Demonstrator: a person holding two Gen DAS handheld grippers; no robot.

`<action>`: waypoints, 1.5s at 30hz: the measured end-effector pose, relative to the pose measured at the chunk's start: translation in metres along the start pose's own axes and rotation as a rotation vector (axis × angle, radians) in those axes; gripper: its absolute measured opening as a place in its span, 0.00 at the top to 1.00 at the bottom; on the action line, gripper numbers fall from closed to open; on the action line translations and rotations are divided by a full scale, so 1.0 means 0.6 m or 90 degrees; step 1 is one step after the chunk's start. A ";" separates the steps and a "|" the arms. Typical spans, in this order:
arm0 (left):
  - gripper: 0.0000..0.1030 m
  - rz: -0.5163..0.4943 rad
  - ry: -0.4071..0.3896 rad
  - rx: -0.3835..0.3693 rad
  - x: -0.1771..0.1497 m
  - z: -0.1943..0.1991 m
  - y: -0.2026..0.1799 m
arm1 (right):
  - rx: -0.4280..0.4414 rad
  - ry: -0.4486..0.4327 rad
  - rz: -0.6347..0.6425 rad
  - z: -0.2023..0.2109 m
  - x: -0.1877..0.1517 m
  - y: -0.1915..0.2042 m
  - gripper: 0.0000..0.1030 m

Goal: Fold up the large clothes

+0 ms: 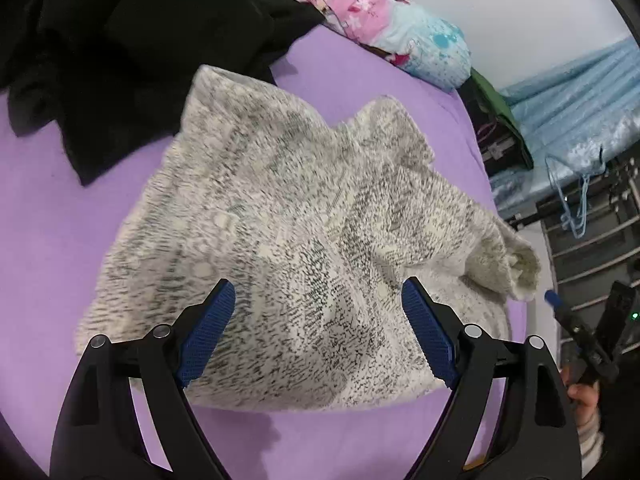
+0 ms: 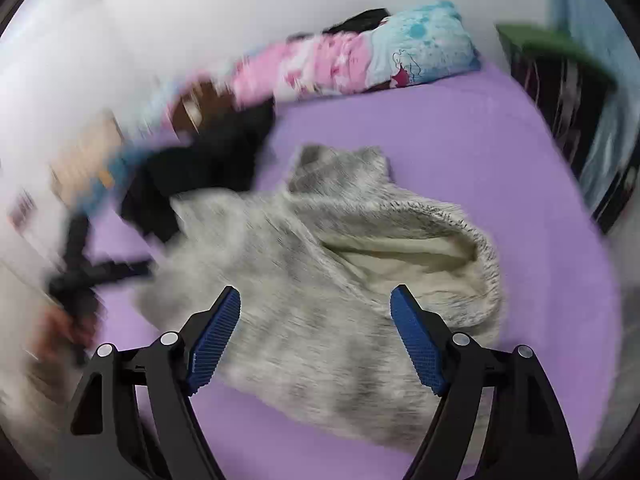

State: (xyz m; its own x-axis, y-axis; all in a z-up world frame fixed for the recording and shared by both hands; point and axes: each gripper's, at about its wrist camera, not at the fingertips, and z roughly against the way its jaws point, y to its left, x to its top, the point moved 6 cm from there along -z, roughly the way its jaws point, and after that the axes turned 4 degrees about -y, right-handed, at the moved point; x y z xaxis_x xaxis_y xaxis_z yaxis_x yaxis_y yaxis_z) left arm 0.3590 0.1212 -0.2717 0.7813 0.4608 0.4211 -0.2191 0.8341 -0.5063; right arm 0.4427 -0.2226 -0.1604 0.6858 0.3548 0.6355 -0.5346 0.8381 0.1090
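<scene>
Sweater (image 1: 288, 248): crumpled, unfolded, on purple bed sheet (image 1: 52, 216) beside black garment (image 1: 120, 60). Left gripper (image 1: 318, 328), right gripper (image 2: 316, 334): jaws spread, empty, above near hem. Pinch hem corners, pull flat before folding.

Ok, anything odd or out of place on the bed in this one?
Nothing damaged or spilled. The grey knit garment lies crumpled, not flat, on the purple sheet, its cuff opening gaping. A black garment is heaped beside it. Both grippers, left and right, are open, holding nothing.
</scene>
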 end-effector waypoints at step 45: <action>0.21 -0.087 0.006 0.136 0.018 -0.062 0.063 | -0.215 0.135 0.247 -0.141 0.188 -0.188 0.30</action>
State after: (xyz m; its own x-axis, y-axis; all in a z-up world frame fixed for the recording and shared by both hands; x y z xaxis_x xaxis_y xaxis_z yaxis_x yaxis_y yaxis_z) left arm 0.3810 0.1467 -0.3143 0.8170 0.3376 0.4674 -0.2288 0.9339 -0.2746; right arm 0.6218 -0.2421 -0.1658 0.5732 0.7106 0.4080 -0.6043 0.7029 -0.3752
